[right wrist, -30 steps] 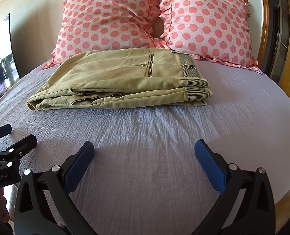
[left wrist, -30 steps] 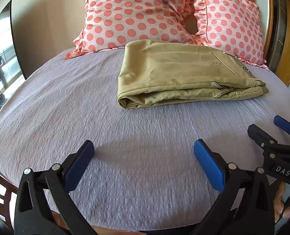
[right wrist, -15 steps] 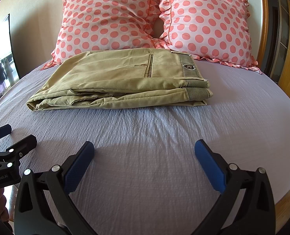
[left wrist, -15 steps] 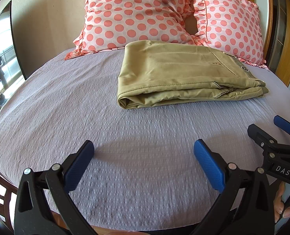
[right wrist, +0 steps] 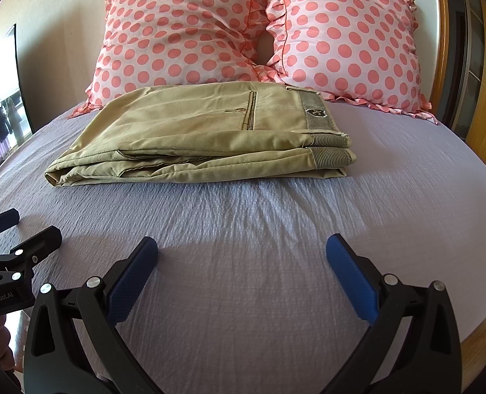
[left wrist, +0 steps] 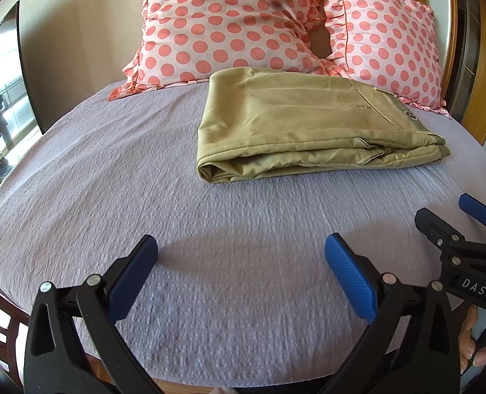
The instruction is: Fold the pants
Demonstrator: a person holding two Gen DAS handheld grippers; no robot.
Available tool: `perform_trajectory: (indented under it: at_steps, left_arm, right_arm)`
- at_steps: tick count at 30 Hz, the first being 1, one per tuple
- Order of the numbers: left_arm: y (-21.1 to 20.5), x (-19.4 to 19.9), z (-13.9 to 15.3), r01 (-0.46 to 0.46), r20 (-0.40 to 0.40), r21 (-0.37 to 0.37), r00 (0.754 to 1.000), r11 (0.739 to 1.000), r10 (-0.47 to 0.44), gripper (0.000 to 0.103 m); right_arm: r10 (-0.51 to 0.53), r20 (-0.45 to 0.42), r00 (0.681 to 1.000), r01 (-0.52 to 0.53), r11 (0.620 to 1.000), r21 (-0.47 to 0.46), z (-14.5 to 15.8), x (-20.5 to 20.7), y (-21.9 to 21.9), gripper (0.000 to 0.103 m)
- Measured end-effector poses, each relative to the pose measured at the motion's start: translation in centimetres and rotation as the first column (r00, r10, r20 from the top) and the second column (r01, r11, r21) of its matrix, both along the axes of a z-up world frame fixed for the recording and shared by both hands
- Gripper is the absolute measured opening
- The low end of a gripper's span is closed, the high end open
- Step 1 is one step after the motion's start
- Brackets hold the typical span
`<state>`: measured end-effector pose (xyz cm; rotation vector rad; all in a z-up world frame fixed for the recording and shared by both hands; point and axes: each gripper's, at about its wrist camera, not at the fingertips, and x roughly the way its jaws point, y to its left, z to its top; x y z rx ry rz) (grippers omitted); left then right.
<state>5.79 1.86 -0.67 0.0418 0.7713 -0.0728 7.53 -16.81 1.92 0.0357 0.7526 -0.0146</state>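
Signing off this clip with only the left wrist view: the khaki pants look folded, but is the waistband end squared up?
Observer: Yes. In the right wrist view the pants end in two striped waistband layers, stacked nearly flush.
Operator: Is the right gripper holding anything? I see only its edge.
Observer: No. The right gripper has its fingers wide apart over the bare bedsheet, short of the pants.
Operator: Any label showing?
Observer: A dark badge sits on the waistband lining, facing up.
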Motion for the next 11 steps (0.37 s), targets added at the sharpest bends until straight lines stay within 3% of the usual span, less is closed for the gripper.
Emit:
perform_trajectory:
  at_steps: [11]
  left_arm:
    - [-0.12, -0.05, 0.03, -0.001, 0.000, 0.001, 1.000, 1.000, 0.001, 0.101]
  right_arm:
    - [0.002, 0.000, 1.000, -0.002, 1.000, 0.000, -0.03, -0.01, -0.02, 0.102]
